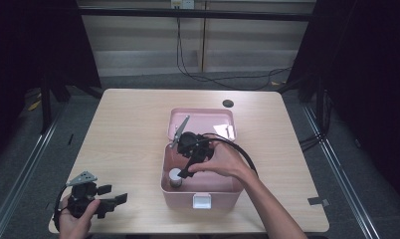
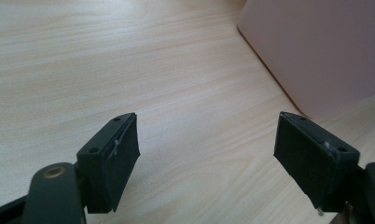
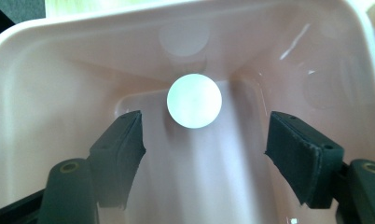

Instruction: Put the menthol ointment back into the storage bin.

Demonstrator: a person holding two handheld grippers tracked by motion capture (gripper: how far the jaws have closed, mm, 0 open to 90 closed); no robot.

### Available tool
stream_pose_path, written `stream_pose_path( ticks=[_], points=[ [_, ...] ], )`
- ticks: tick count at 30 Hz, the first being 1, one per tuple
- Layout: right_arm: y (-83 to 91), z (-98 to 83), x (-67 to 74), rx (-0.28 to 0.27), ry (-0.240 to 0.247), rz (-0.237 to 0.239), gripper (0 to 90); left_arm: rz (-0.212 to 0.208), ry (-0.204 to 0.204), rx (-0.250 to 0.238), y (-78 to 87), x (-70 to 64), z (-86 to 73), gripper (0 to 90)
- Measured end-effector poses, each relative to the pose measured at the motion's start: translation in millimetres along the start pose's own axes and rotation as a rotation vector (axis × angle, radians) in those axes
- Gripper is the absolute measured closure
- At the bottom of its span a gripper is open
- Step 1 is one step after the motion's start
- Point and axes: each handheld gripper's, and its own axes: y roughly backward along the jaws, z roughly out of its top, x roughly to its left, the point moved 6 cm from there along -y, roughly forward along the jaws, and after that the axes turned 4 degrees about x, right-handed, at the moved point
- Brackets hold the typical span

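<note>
Right gripper (image 1: 184, 174) and hand (image 1: 223, 160) cover much of the pink box (image 1: 166, 185) interior in the high view; the small white-topped object (image 1: 175, 175) is partly hidden behind the gripper, and what it is can't be told. In the right gripper view the box rim is cut off at top and sides; the white round top (image 3: 194, 100) hides its own body. In the left gripper view the pink box wall (image 2: 316, 51) is cropped by the top and right edges. Dark spot on the tabletop (image 1: 228, 103) too small to identify.
</note>
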Motion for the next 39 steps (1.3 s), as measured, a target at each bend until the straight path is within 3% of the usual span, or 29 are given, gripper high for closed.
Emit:
stream_pose_path(
  ticks=[9,16,17,20,23,29,31,35,39],
  points=[
    [12.4,-11.2,2.8,-0.037,-0.028,-0.013,25.9,0.001,0.000,0.000,0.1,0.1,0.0,21.8],
    [28.1,-21.8,3.0,-0.111,-0.038,-0.047,25.8,0.000,0.002,0.000,0.2,0.2,0.2,21.8],
    [32.3,-27.3,1.6,-0.153,-0.038,-0.057,26.2,0.000,0.003,0.000,0.2,0.2,0.2,21.8],
    [36.0,-32.4,0.7,-0.182,-0.054,-0.068,26.3,-0.001,0.003,0.002,-0.1,0.7,-0.1,21.8],
    [45.4,-43.6,-0.1,-0.252,-0.086,-0.097,26.9,0.002,0.003,0.001,0.0,0.4,0.0,21.8],
    [58.4,-56.9,0.9,-0.341,-0.117,-0.133,28.3,0.001,0.001,0.002,0.2,1.0,-0.1,21.8],
    [66.7,-69.1,-1.1,-0.426,-0.161,-0.179,30.3,0.005,0.005,0.004,-0.3,1.3,-0.3,21.8],
    [70.0,-81.3,-0.7,-0.471,-0.194,-0.199,30.3,0.005,0.005,0.004,-0.3,1.3,-0.2,21.8],
    [77.3,-100.7,2.0,-0.550,-0.240,-0.214,29.9,0.008,0.008,0.006,-0.5,1.4,-0.6,21.8]
  ],
)
